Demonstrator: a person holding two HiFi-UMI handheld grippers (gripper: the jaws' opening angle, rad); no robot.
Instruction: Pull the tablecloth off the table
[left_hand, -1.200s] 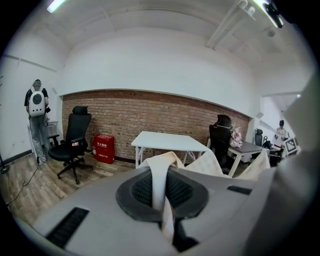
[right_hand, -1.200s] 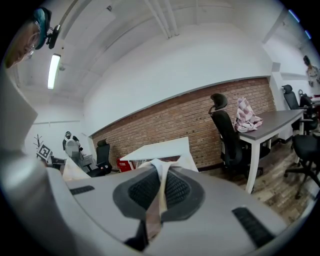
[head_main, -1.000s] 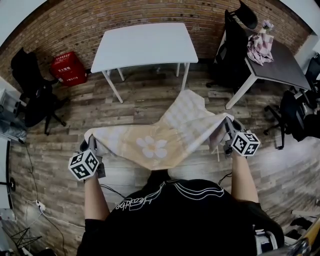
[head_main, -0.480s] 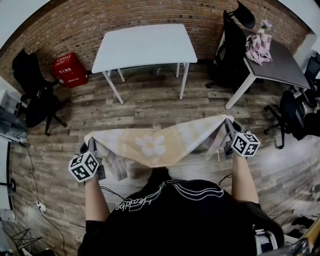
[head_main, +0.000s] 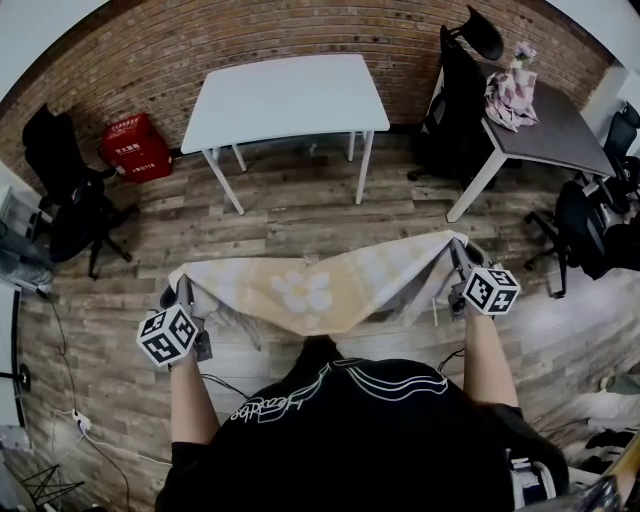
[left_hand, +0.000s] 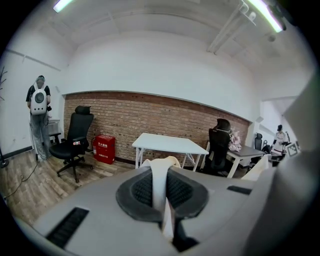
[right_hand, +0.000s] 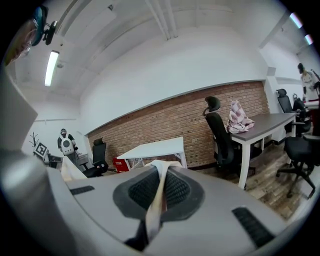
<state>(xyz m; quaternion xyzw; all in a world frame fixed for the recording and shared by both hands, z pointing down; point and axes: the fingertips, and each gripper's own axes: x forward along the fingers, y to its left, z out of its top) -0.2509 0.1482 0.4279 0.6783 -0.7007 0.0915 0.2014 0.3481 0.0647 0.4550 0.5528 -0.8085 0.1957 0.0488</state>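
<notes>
The tablecloth (head_main: 310, 290) hangs in the air in front of the person, stretched from one gripper to the other like a wide band. It is well apart from the white table (head_main: 290, 95), which stands at 12 o'clock against the brick wall. The cloth is pale cream and soft yellow, with a faint check pattern that shows best toward its 3 o'clock end. A large white flower with a yellowish centre sits near its middle. The top edge runs fairly taut and rises a little toward the right. The lower edge sags to a shallow point at 6 o'clock, close to the person's black shirt. A loose fold droops below the band near each end, over the wooden floor.

The left gripper (head_main: 184, 292) holds the 9 o'clock corner. In the left gripper view its jaws are clamped together on a thin, upright ridge of the pale fabric, which pokes up between the dark ribbed pads. The right gripper (head_main: 458, 256) holds the 3 o'clock corner the same way. Its own view shows the jaws pinched tight on a narrow strip of cloth that runs down between the pads.

A red box (head_main: 135, 145) stands by the wall at 10 o'clock, with a black office chair (head_main: 65, 185) just past it at 9 o'clock. At 2 o'clock a dark desk (head_main: 560, 130) carries a crumpled pink checked cloth (head_main: 510, 95), and another black chair (head_main: 455, 95) stands beside it.
</notes>
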